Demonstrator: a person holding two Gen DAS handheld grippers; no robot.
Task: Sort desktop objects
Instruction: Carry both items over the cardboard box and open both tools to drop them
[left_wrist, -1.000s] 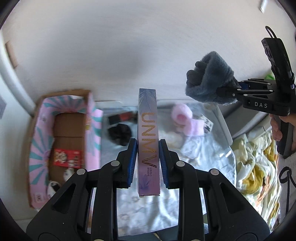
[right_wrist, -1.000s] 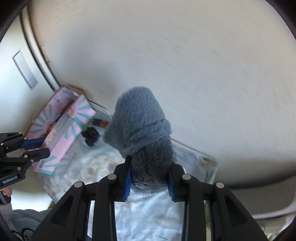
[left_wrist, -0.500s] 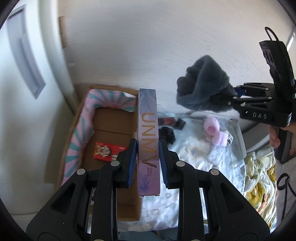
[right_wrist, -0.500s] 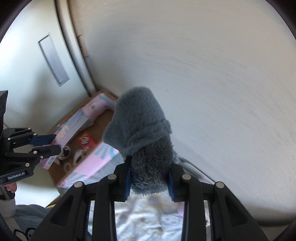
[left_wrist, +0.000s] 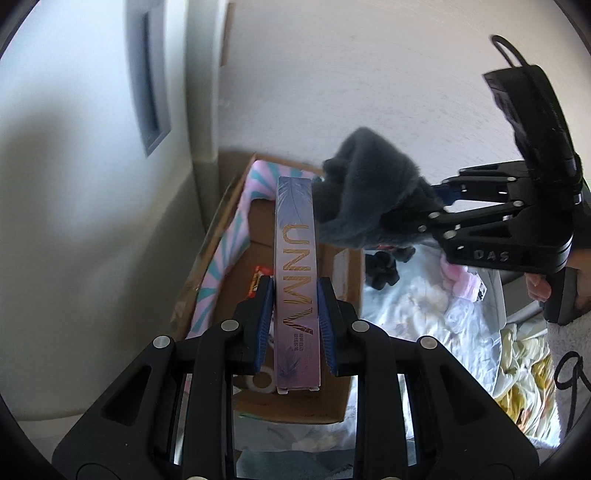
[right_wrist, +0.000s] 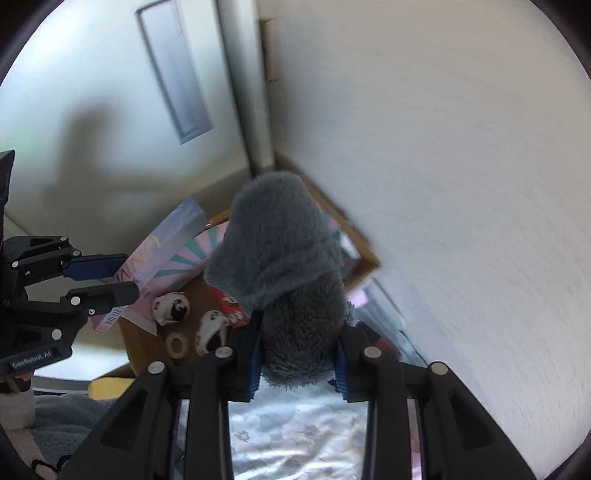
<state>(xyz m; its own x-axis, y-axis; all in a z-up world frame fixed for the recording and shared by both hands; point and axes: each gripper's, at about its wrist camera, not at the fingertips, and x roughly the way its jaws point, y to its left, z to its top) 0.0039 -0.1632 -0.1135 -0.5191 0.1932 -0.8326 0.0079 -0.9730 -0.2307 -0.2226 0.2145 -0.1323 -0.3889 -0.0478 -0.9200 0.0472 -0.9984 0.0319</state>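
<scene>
Both hands swung over from the tray to the cardboard box (left_wrist: 354, 273). My left gripper (left_wrist: 295, 325) pinches the stiff, light purple carton (left_wrist: 295, 280) mid-length over it; beyond, my right gripper (right_wrist: 299, 363) squeezes the squishy grey plush (right_wrist: 280, 254) at its base.

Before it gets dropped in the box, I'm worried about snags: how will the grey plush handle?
The grey plush likely floppy: it slumps over beyond the right gripper. Probably light, squashing between the pads. Its fuzzy pile may catch rather than slip.
</scene>
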